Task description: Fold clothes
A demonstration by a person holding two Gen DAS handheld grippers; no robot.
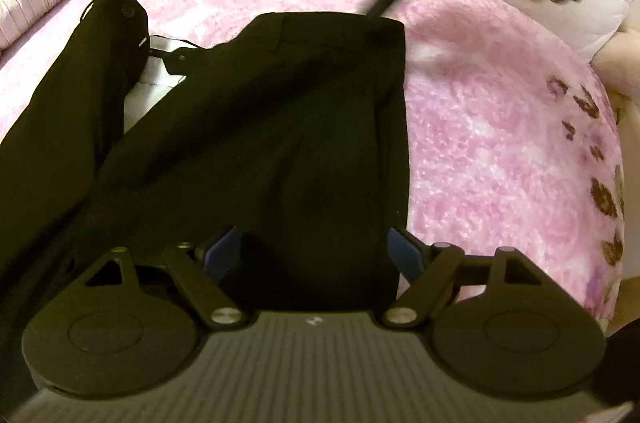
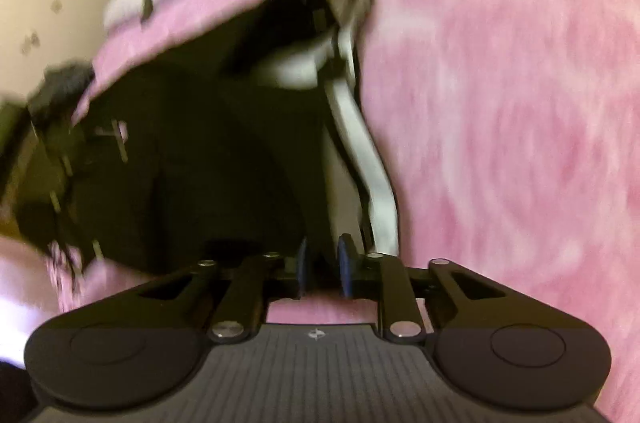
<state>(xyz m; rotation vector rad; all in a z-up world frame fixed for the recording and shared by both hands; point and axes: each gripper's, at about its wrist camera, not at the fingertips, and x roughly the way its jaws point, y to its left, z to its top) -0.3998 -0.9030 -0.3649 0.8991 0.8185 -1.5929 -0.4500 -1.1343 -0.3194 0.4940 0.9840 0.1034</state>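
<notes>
A pink blanket [image 1: 480, 143] fills both views, black trousers [image 1: 280, 143] spread across the centre-left of the left wrist view. The left gripper [image 1: 314, 243], lower centre, stands spread over them; the right gripper [image 2: 323, 265] is narrowly parted at the trousers' blurred edge, contact unclear.

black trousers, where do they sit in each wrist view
Left wrist view: the black trousers fill the centre and left, with the waist end at top.
Right wrist view: the trousers lie left of centre, with white lining along their right edge.
Shared landmark: the pink fluffy blanket under them.
</notes>
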